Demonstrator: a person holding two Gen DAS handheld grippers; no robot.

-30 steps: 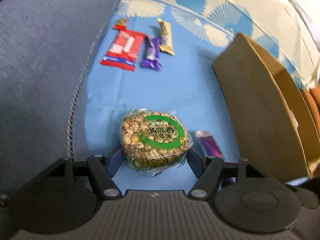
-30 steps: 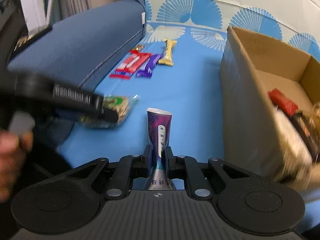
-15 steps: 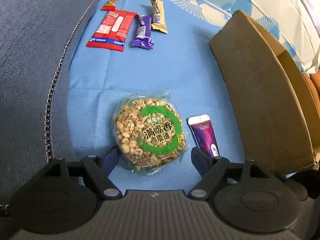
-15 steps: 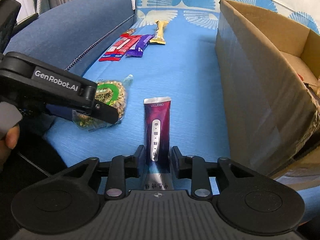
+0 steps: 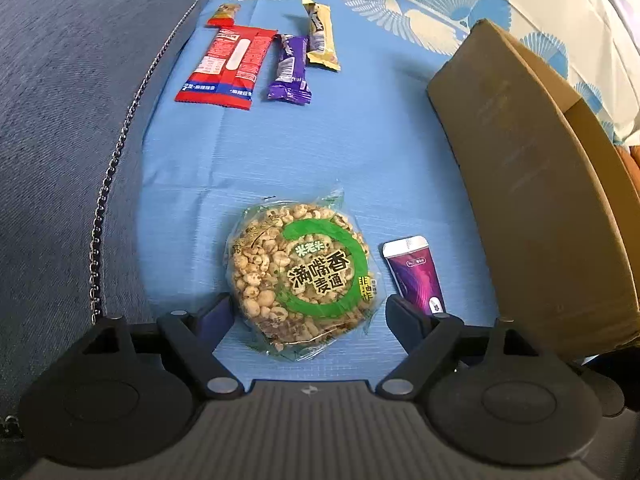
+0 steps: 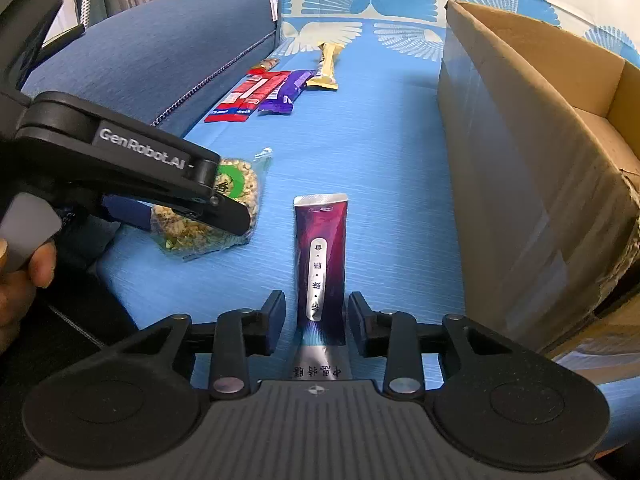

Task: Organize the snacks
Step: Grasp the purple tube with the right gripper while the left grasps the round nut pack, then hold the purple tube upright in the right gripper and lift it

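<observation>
A round puffed-grain cake in a clear wrapper with a green ring (image 5: 300,276) lies flat on the blue cloth. My left gripper (image 5: 308,312) is open, its fingers on either side of the cake's near edge without pinching it. The cake also shows in the right wrist view (image 6: 208,216), partly behind the left gripper's body. A purple sachet (image 6: 320,260) lies flat on the cloth. My right gripper (image 6: 318,316) is open with its fingers apart on both sides of the sachet's near end. The sachet also shows in the left wrist view (image 5: 414,276).
A cardboard box (image 6: 532,168) stands open at the right, close to the sachet. Farther away lie a red packet (image 5: 228,68), a purple bar (image 5: 290,70) and a yellow bar (image 5: 322,38). A dark blue sofa cushion (image 5: 60,120) borders the cloth on the left.
Both grippers have opened. The cake and the purple sachet, held a second ago, now lie released on the cloth, and both grippers have drawn back a little.
</observation>
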